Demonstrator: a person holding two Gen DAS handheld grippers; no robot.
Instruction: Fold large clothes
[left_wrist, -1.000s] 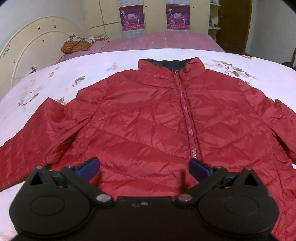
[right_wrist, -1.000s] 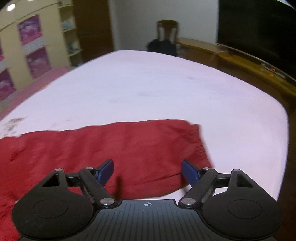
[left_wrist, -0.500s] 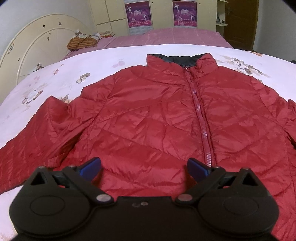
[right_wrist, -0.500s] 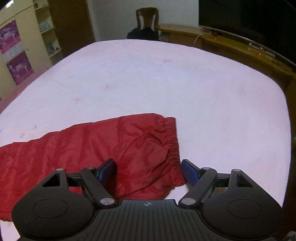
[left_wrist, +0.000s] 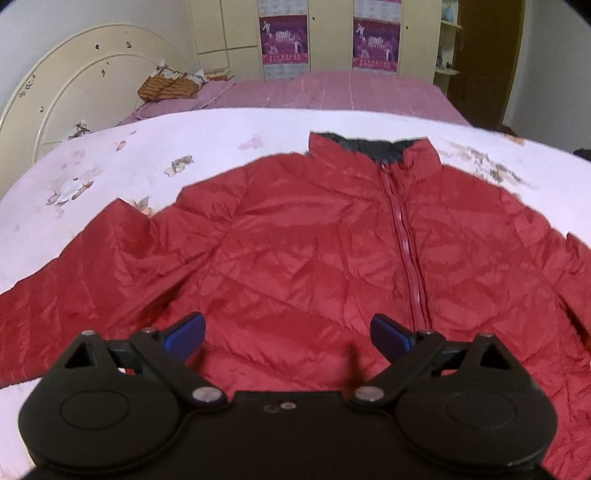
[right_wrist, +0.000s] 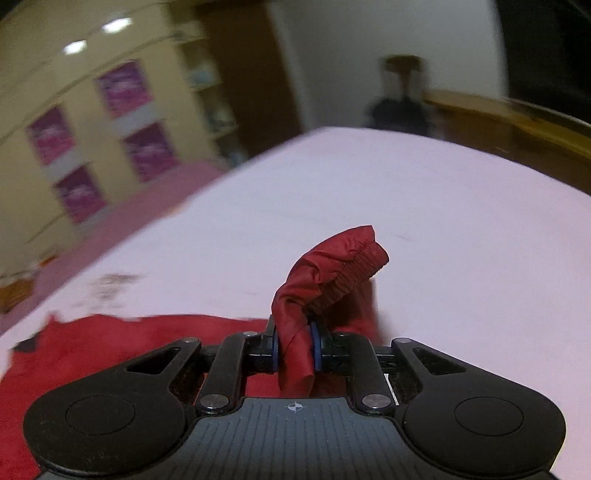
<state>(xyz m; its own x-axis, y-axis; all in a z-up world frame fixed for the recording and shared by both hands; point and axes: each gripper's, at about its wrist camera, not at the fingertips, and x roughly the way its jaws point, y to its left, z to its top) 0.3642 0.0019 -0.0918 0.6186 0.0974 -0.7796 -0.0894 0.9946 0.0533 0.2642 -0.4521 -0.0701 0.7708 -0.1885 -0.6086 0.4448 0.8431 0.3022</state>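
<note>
A red quilted puffer jacket (left_wrist: 303, 254) lies flat, front up and zipped, on the pale pink bed sheet (left_wrist: 221, 140), collar away from me. My left gripper (left_wrist: 288, 332) is open and empty, hovering over the jacket's lower hem left of the zipper (left_wrist: 408, 254). My right gripper (right_wrist: 294, 347) is shut on the jacket's sleeve cuff (right_wrist: 332, 269), which stands bunched up above the sheet (right_wrist: 443, 221). The rest of the sleeve (right_wrist: 129, 343) trails off to the left.
A cream headboard (left_wrist: 62, 99) stands at the left, a second bed with a purple cover (left_wrist: 332, 92) behind. A wardrobe with posters (left_wrist: 284, 40) lines the far wall. A wooden bed frame edge (right_wrist: 517, 129) and a chair (right_wrist: 402, 96) lie at the right.
My right gripper has shut on the sleeve cuff and lifted it off the sheet, swinging left. My left gripper stays open and has drifted slightly left over the hem.
</note>
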